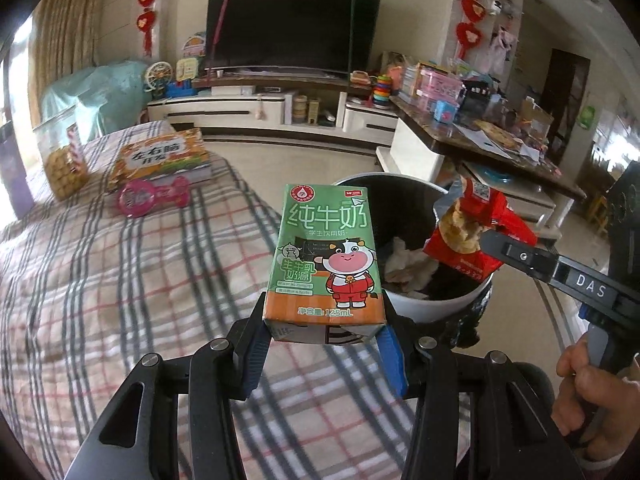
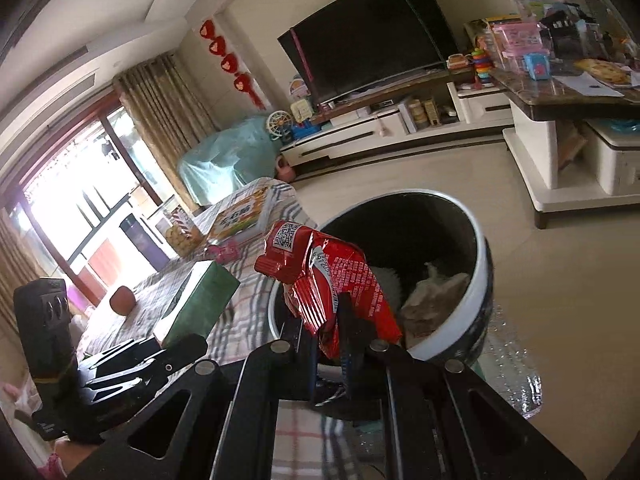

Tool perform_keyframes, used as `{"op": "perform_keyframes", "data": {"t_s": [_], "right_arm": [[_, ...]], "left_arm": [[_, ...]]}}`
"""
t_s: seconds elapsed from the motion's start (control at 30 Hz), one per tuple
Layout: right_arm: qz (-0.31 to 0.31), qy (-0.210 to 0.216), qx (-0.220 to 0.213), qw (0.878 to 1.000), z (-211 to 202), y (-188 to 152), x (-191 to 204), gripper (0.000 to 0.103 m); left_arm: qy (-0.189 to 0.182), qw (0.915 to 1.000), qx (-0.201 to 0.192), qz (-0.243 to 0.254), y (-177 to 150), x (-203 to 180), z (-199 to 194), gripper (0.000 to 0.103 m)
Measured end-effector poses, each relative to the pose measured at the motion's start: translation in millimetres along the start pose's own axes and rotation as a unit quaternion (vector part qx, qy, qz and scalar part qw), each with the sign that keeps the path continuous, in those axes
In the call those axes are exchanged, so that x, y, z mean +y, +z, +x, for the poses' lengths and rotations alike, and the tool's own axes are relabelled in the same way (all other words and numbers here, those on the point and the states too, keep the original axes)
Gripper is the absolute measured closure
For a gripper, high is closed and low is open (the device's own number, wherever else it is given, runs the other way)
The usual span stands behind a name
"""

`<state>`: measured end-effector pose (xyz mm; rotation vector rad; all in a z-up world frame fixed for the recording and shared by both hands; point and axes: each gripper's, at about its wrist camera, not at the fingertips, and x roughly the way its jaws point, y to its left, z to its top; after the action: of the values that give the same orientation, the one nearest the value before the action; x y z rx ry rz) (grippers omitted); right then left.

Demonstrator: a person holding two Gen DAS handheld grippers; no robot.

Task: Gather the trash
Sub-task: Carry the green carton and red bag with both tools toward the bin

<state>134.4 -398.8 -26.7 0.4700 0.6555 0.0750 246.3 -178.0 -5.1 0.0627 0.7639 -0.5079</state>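
Observation:
My left gripper (image 1: 324, 336) is shut on a green milk carton (image 1: 326, 256) and holds it upright above the plaid tablecloth (image 1: 120, 280), just left of the trash bin (image 1: 440, 308). My right gripper (image 2: 326, 332) is shut on a crumpled red snack wrapper (image 2: 320, 272) and holds it over the bin's near rim (image 2: 478, 280). The wrapper also shows in the left wrist view (image 1: 472, 232), held over the bin's opening. The bin is white outside, dark inside, with crumpled paper at the bottom. The carton (image 2: 200, 300) and the left gripper (image 2: 140, 360) show at left in the right wrist view.
On the table lie a pink toy (image 1: 152, 198), a colourful box (image 1: 164, 160) and a cookie jar (image 1: 62, 156). A small brown round object (image 2: 122, 300) sits on the cloth. A cluttered coffee table (image 1: 500, 148) and a TV cabinet (image 1: 260, 108) stand beyond.

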Motion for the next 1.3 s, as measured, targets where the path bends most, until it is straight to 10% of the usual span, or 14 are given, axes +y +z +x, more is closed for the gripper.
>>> {"op": "perform_keyframes", "data": {"t_s": [1.3], "right_arm": [[-0.001,-0.007,0.002,1.0,0.1,11.2,-12.7,0.095]], "left_arm": [[-0.001,0.9997,0.002,0.025,9.7,-27.8,19.0,0.056]]}}
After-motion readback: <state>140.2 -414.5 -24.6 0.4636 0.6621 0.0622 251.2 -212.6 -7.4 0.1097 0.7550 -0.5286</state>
